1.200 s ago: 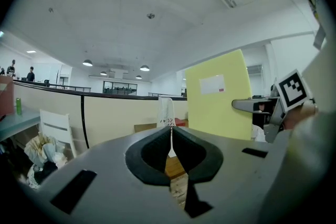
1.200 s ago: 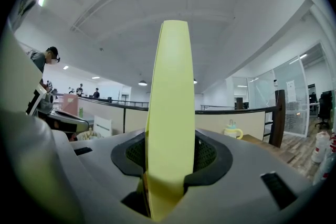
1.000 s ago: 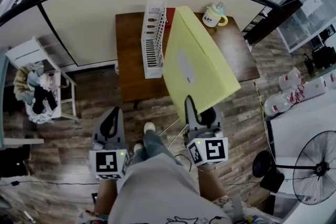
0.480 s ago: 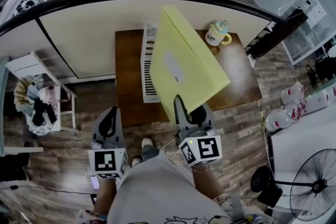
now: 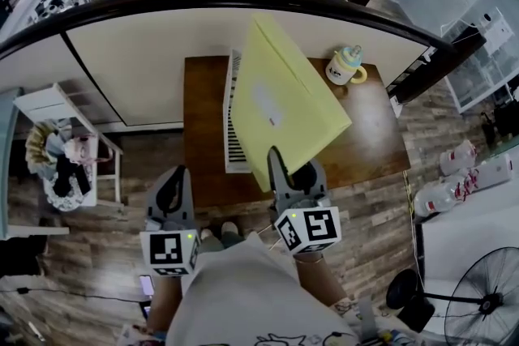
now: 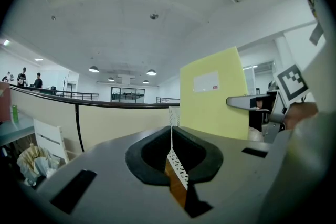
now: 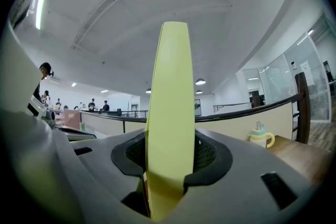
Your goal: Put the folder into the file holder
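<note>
Yellow folder (image 5: 285,103) pinched upright by fingers of right gripper (image 5: 289,168), left gripper (image 5: 172,177) fingers pressed together

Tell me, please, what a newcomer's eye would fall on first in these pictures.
The big yellow folder, held upright by the right gripper above the brown table, dominates. Behind its left edge a white file holder sits on the table, and a lidded mug stands at the far right corner.

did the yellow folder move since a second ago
Yes. The yellow folder has shifted left: it stood just right of the white file holder, and now it overlaps the holder's right side.
</note>
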`<state>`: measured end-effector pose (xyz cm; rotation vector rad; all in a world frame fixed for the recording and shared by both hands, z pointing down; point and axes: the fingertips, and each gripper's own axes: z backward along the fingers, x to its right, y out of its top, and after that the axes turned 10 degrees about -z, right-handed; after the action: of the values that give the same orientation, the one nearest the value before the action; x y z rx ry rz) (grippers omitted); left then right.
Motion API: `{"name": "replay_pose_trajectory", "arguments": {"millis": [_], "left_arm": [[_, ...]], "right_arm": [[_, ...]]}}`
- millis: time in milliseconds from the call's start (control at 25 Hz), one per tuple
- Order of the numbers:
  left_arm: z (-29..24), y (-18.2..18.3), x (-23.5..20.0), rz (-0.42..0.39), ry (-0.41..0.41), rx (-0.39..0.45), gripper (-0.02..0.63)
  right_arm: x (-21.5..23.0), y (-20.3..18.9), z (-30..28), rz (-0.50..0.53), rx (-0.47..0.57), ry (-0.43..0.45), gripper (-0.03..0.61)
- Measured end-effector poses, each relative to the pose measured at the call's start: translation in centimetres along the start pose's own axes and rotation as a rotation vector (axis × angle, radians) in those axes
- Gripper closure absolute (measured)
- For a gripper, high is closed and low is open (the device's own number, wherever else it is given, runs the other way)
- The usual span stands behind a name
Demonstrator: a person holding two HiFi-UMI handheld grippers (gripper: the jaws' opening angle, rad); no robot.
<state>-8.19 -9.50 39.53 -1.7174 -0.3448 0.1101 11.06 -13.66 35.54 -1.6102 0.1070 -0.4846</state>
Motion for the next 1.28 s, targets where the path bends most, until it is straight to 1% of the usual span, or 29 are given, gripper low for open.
{"name": "replay_pose_trajectory", "arguments": {"millis": [240,400,560,720,920,1160,1280], "left_arm": [[-1.3,0.0,-1.2,-0.008,-0.027,-0.001,0.603],[-1.9,-0.1,-2.1,-0.029,-0.035,0.002,0.603],[-2.6,-0.2,-2.7,-0.009,-0.033,-0.006,0.603],[-3.4,-0.3,-2.9,-0.027,-0.038,-0.002,0.603],[-4.0,-0.3,-2.6,-0.009,-0.052,-0.007,0.603],[-4.1,-0.5,-3.0,0.005,-0.058,-0.013,0.603],[-4.2,-0.7,-3.2,-0.006,-0.056,-0.017,0.603]], "right_arm": [[0.5,-0.1,-1.7,0.007,0.004,-0.04,0.42],[0.6,0.0,-2.5,0.001,0.009,-0.059,0.42],[0.9,0.1,-3.3,-0.007,0.019,-0.068,0.42],[1.1,0.6,-4.3,-0.012,0.03,-0.067,0.42],[1.2,1.2,-5.6,-0.013,0.044,-0.076,0.42],[0.9,1.0,-7.1,-0.018,0.043,-0.072,0.42],[0.7,0.7,-7.7,-0.002,0.034,-0.076,0.42]]}}
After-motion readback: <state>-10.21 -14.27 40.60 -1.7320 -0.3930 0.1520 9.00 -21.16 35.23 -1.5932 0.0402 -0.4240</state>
